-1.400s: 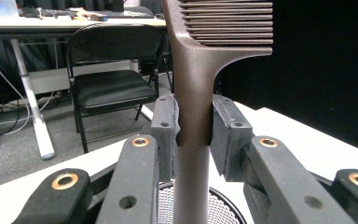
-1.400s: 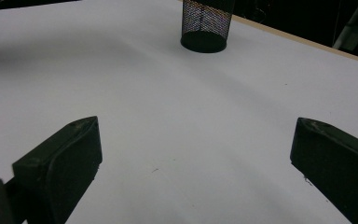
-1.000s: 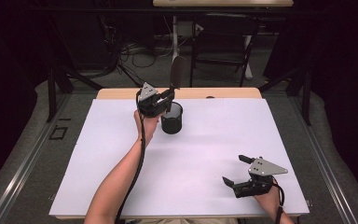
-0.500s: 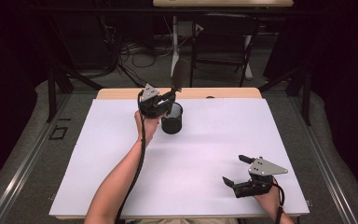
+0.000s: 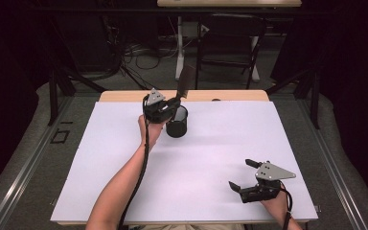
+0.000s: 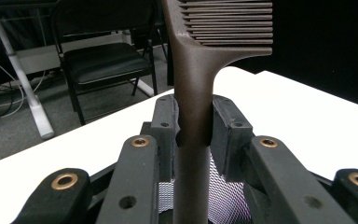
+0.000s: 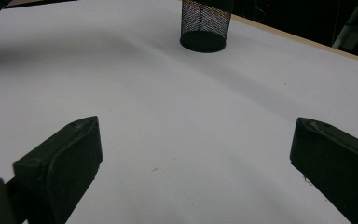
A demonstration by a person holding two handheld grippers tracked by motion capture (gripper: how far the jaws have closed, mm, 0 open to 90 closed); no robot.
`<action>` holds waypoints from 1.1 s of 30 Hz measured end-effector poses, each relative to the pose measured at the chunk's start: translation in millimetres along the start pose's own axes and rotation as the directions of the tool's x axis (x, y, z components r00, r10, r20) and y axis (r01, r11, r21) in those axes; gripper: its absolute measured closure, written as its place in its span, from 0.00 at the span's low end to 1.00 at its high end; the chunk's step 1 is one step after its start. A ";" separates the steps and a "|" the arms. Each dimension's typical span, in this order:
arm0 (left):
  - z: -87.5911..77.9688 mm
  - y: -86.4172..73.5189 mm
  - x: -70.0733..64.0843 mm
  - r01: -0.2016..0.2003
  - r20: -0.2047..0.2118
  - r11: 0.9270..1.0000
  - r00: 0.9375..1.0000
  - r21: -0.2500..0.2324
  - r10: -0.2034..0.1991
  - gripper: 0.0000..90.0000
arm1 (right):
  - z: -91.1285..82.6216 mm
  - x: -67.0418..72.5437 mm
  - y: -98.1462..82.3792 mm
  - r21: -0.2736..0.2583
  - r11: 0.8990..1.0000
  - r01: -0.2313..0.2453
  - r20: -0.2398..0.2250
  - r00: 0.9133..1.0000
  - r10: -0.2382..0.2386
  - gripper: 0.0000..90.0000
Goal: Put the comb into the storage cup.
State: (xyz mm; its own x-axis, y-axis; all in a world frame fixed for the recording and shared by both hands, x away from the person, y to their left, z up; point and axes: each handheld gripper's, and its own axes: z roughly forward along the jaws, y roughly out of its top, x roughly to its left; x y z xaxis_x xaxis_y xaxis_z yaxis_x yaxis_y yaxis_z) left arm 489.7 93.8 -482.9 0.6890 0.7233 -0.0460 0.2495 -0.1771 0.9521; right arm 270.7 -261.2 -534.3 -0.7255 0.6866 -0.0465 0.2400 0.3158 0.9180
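A dark brown comb (image 6: pixel 195 70) stands upright with its handle clamped between the pads of my left gripper (image 6: pixel 195 128). In the high view the left gripper (image 5: pixel 176 99) hovers at the rim of a black mesh cup (image 5: pixel 177 122) near the table's far edge, and the comb (image 5: pixel 186 81) sticks up above it. The mesh of the cup (image 6: pixel 223 198) shows below the jaws. My right gripper (image 5: pixel 244 175) rests near the front right of the table, jaws wide apart with nothing between them. In the right gripper view the cup (image 7: pixel 205 23) stands far ahead.
The white tabletop (image 5: pixel 220 143) spreads between the two hands. A black folding chair (image 5: pixel 230 43) and a white desk leg (image 5: pixel 179 48) stand beyond the far edge, with cables on the floor.
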 end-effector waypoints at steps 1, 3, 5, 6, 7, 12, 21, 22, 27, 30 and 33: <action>0.1 -0.1 0.2 -0.001 0.001 1.000 1.000 0.004 0.001 0.81 | 0.0 0.0 0.0 0.000 1.000 0.000 0.000 1.000 0.000 0.02; 1.0 -0.4 0.0 -0.003 0.010 1.000 1.000 0.015 0.003 0.81 | 0.0 0.0 -0.1 0.001 1.000 -0.001 -0.001 1.000 0.001 0.02; 1.6 -1.4 -0.4 -0.010 0.009 1.000 1.000 0.026 0.009 0.81 | 0.5 0.1 -0.2 -0.003 1.000 -0.002 -0.001 1.000 0.002 0.02; 1.7 -1.6 -0.4 -0.010 0.009 1.000 1.000 0.029 0.010 0.81 | -0.3 0.0 0.1 0.004 1.000 0.001 -0.001 1.000 -0.001 0.02; 1.7 -2.1 -0.4 -0.011 0.008 0.999 1.000 0.031 0.011 0.81 | -0.1 0.0 0.0 0.000 1.000 0.001 0.000 1.000 -0.001 0.02; 3.1 -4.8 0.9 -0.005 0.016 0.999 1.000 0.042 0.004 0.81 | 0.0 -0.2 -0.1 0.000 1.000 -0.001 -0.002 1.000 0.001 0.02; 4.6 -5.4 1.5 -0.015 0.023 0.998 1.000 0.066 0.013 0.81 | 0.3 -0.1 -0.1 0.001 1.000 -0.001 -0.002 1.000 0.001 0.02; 4.8 -5.6 1.4 -0.017 0.023 0.997 1.000 0.069 0.016 0.81 | 0.5 -0.1 -0.1 0.000 1.000 0.000 -0.002 1.000 0.000 0.02; 5.9 -5.8 0.5 -0.026 0.031 0.996 0.999 0.086 0.023 0.80 | -0.3 -0.3 0.1 0.002 1.000 0.001 0.000 1.000 -0.001 0.02; 6.2 -5.7 0.0 -0.029 0.038 0.995 0.999 0.094 0.025 0.81 | -0.3 -0.2 0.1 -0.002 1.000 0.000 0.000 1.000 0.000 0.02; 6.9 -5.8 -0.5 -0.034 0.043 0.994 0.999 0.103 0.030 0.80 | -0.3 -0.4 0.1 -0.003 1.000 0.000 0.001 1.000 0.000 0.02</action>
State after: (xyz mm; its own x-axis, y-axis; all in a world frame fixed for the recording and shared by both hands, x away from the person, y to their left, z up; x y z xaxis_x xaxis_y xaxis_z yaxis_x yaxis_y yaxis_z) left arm 492.6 89.8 -490.5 0.7250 0.6881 -0.0304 0.2945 -0.2698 0.9168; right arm 270.8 -261.7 -534.1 -0.7251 0.6870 -0.0473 0.2380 0.3144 0.9190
